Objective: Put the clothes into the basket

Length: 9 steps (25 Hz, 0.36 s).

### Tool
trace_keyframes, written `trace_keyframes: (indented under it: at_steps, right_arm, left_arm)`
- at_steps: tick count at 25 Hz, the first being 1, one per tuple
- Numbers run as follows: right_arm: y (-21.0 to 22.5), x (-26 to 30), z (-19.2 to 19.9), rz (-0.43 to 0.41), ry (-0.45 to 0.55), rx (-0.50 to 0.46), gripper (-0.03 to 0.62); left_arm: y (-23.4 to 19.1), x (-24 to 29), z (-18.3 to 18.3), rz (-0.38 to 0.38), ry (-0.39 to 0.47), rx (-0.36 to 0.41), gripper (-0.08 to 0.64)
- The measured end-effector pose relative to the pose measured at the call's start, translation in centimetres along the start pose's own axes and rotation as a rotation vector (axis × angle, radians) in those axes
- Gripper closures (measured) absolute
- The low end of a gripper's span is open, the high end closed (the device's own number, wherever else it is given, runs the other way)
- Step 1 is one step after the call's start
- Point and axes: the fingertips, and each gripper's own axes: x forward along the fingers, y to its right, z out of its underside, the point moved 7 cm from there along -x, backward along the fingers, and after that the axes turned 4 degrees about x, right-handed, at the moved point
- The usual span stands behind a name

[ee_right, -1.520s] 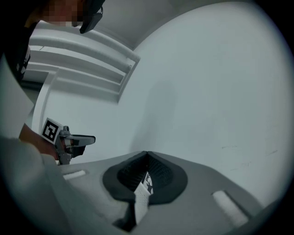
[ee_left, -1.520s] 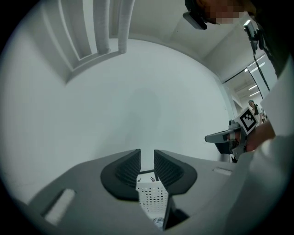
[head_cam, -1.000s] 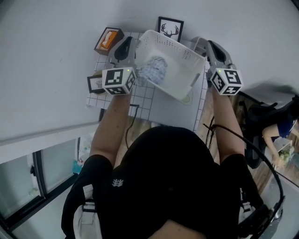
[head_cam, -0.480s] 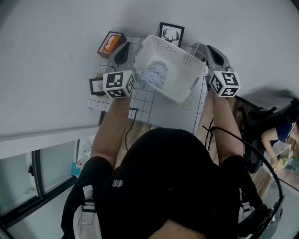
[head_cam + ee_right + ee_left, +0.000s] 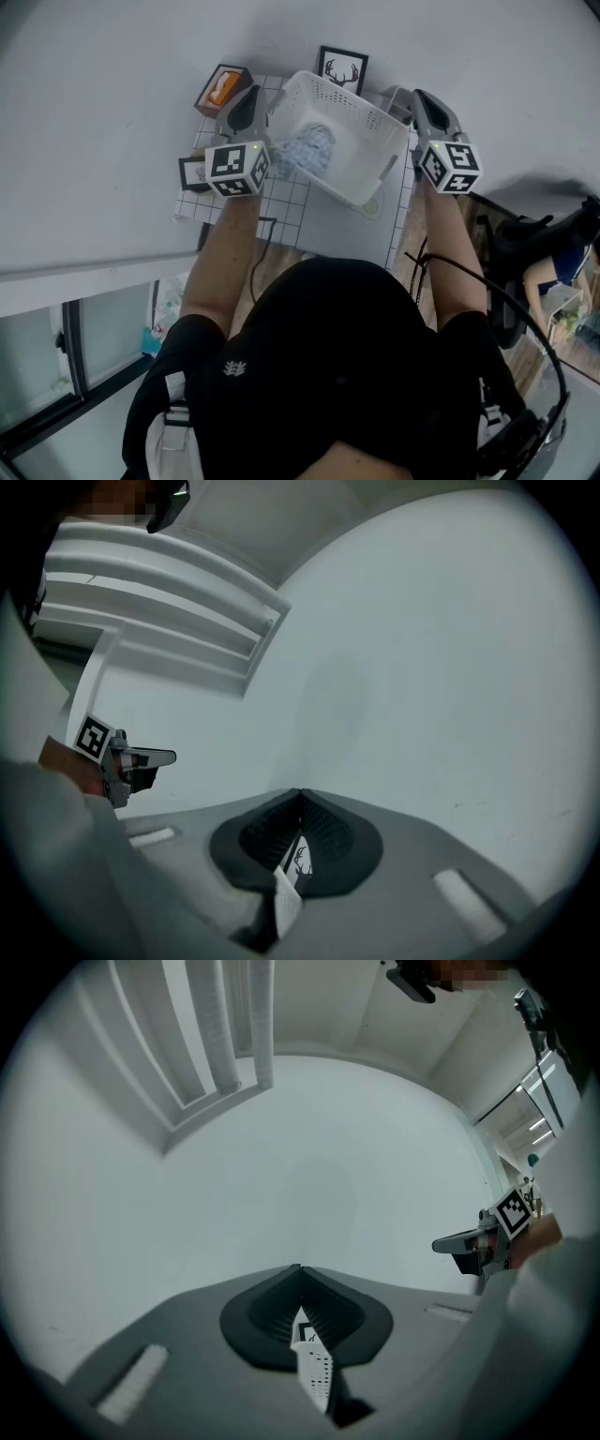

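The white perforated basket [image 5: 366, 131] hangs tilted between both grippers over the table. A crumpled blue-and-white garment [image 5: 310, 147] lies inside it. My left gripper [image 5: 257, 96] is shut on the basket's left rim; in the left gripper view, the left gripper [image 5: 302, 1309] pinches a sliver of the perforated basket wall [image 5: 315, 1371]. My right gripper [image 5: 410, 97] is shut on the right rim; in the right gripper view, the right gripper [image 5: 298, 825] pinches a strip of white basket edge [image 5: 286, 902]. Both gripper cameras face the pale wall.
A table with a white grid cloth [image 5: 286, 202] and a grey mat [image 5: 349, 227] lies below the basket. A deer-antler picture frame [image 5: 342, 66], an orange box [image 5: 222, 87] and a small frame [image 5: 193, 172] stand around it. A seated person [image 5: 555, 272] is at the right.
The basket and both grippers have moved a little away from me and up over the table. Both grips are unchanged.
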Motion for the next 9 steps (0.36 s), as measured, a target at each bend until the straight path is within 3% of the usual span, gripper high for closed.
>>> trace_keyframes:
  at_steps: [9]
  right_arm:
    - [0.04, -0.18, -0.07, 0.004, -0.006, -0.001, 0.591]
  left_arm:
    - [0.31, 0.27, -0.06, 0.007, 0.003, -0.016, 0.554]
